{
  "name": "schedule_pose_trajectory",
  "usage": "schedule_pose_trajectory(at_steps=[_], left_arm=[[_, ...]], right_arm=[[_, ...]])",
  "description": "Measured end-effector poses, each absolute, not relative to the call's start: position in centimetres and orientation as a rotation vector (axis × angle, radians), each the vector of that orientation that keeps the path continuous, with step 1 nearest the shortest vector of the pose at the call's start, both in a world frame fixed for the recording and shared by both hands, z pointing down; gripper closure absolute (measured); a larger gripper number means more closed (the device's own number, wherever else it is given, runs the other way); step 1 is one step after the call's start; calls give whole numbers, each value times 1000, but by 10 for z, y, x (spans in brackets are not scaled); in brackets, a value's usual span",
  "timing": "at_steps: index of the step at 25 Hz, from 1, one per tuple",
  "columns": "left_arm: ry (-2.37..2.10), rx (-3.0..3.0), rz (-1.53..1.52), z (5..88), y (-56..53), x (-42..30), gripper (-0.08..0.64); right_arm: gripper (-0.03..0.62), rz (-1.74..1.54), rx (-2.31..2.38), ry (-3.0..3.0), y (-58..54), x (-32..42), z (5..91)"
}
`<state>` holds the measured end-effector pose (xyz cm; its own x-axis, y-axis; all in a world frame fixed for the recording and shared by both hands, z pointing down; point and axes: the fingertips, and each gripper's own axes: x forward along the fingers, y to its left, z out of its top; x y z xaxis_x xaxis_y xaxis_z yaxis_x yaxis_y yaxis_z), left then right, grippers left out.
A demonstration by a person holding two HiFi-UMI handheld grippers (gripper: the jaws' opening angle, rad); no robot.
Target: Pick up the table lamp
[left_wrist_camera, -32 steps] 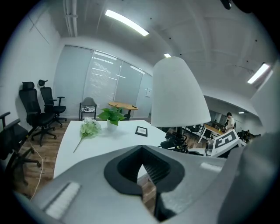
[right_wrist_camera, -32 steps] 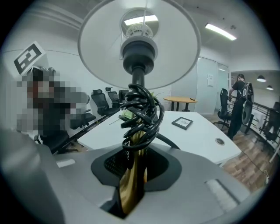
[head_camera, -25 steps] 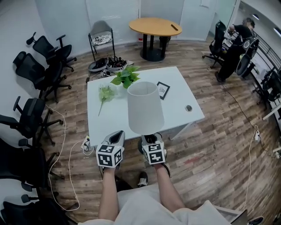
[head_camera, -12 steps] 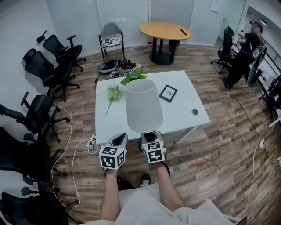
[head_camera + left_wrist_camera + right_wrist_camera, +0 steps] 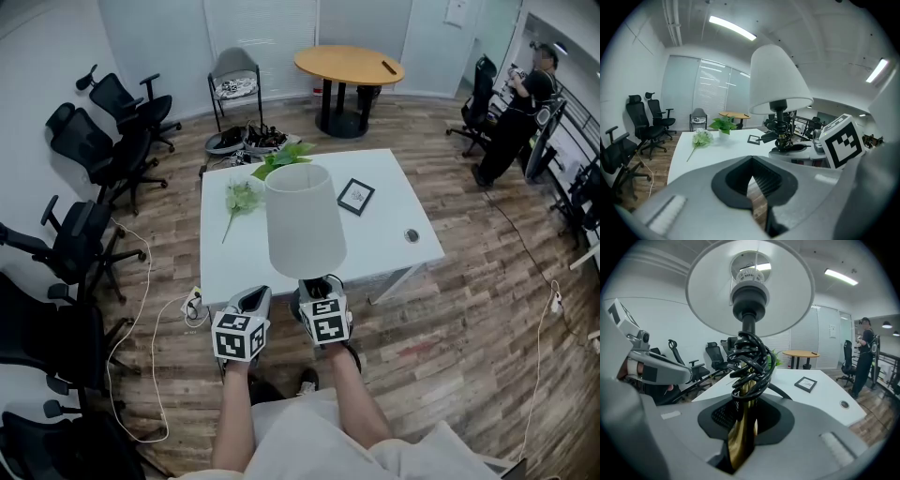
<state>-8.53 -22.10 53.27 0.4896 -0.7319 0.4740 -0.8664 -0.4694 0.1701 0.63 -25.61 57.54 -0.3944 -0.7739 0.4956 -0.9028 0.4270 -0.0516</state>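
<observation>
— Several black chairs (image 5: 94, 150) line the left wall. What comes next?

— The left gripper (image 5: 253, 296), low in the head view. Its jaws are pressed together and hold nothing.

— And the white table (image 5: 394, 248) beyond it?

— A flower (image 5: 236, 199) lies on its left part. A plant (image 5: 279, 161) stands at the far edge, just beside the flower.

— Where is the lamp (image 5: 304, 225)?

— Upright in the right gripper (image 5: 317, 291), at the table's near edge and just right of the left gripper. In the head view, its shade (image 5: 787, 291) covers the middle of the table top.

— How do those jaws stand?

— Clamped on the brass stem (image 5: 740, 441), low down. A black cord (image 5: 751, 363) is coiled round the stem just above them. The lamp's foot is hidden, so whether it touches the table cannot be told.

— Further right?

— A frame (image 5: 355, 196) lies flat on the table, right of the shade and apart from it. A round table (image 5: 349, 66) stands beyond the white one. A person (image 5: 520, 103) stands at the far right of the room.
</observation>
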Motion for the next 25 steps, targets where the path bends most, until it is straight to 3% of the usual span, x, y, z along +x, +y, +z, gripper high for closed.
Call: schedule_pose_trajectory(at_steps=[25], left_arm=[[-1309, 2362, 477, 537, -227, -84, 559]], right_arm=[[486, 446, 1440, -2288, -262, 11, 566]])
